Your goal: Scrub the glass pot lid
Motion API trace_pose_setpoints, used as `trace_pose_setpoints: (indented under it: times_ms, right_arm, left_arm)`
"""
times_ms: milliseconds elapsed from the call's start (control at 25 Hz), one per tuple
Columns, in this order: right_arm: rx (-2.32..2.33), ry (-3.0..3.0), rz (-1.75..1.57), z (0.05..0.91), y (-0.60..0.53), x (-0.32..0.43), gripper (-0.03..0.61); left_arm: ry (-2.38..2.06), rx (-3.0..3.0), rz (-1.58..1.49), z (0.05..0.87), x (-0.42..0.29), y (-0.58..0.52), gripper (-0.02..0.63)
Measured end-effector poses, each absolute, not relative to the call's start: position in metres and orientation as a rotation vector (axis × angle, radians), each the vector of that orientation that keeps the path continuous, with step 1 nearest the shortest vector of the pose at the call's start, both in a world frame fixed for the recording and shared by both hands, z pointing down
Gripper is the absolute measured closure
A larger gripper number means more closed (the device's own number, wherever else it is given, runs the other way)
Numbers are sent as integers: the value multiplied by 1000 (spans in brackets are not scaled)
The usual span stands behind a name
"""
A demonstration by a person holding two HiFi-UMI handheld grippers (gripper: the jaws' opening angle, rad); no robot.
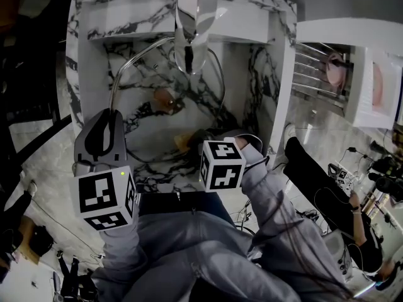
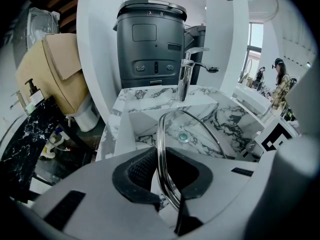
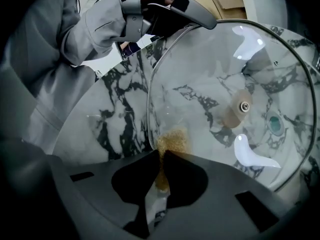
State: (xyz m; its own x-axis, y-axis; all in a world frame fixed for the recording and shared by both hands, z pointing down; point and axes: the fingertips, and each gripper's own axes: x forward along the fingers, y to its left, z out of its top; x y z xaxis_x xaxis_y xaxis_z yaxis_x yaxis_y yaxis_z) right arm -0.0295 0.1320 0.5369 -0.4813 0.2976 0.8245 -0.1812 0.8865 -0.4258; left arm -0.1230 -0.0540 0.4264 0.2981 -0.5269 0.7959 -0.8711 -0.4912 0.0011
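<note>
From the head view, the glass lid [image 1: 145, 80] stands on edge inside the marble sink [image 1: 252, 74], under the faucet [image 1: 192, 30] at the sink's back wall. Its knob [image 1: 165, 97] shows tan near the middle of the basin. The left gripper [image 1: 115, 113] reaches in over the sink's left wall and meets the lid's rim there. The right gripper [image 1: 196, 142] points down over the sink's front edge, with a brownish scrub pad [image 1: 181, 142] at its tip, low in the basin.

In the left gripper view, the left gripper [image 2: 162, 171] is pinching the lid [image 2: 160, 144] by its metal rim. The lid is seen nearly edge-on and rises from between the black pads. The sink's drain [image 2: 183, 135] shows through the glass, and the faucet [image 2: 186, 79] stands behind the basin.

In the right gripper view, the right gripper [image 3: 162, 169] is pressed together on the thin scrub pad [image 3: 172, 141], whose free end lies against the lower left of the lid [image 3: 210, 84]. The knob [image 3: 239, 107] and the drain [image 3: 275, 124] show through the glass. At the top, the left gripper [image 3: 200, 20] clamps the rim, at the end of a grey sleeve [image 3: 85, 29].
</note>
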Motion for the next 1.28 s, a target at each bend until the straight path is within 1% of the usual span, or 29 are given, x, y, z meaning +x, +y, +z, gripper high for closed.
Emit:
trace_pose_setpoints:
  times_ms: [160, 360, 760, 1000, 1280]
  right_arm:
    - [-58, -2035, 566, 525, 129, -32, 531]
    - [132, -2120, 527, 482, 94, -18, 532]
    - [622, -2105, 259, 409, -22, 72, 532]
    - [846, -1968, 86, 403, -87, 119, 532]
    - [799, -1772, -53, 429, -131, 136, 532]
  left_arm:
    - [-1240, 2137, 1058, 427, -123, -53, 541]
    - [-1234, 2133, 1067, 427, -123, -53, 541]
    - [-1226, 2125, 1075, 428, -122, -53, 541]
    - [-1228, 2118, 1087, 429, -123, -53, 541]
    - [-1228, 2118, 1086, 429, -122, -53, 541]
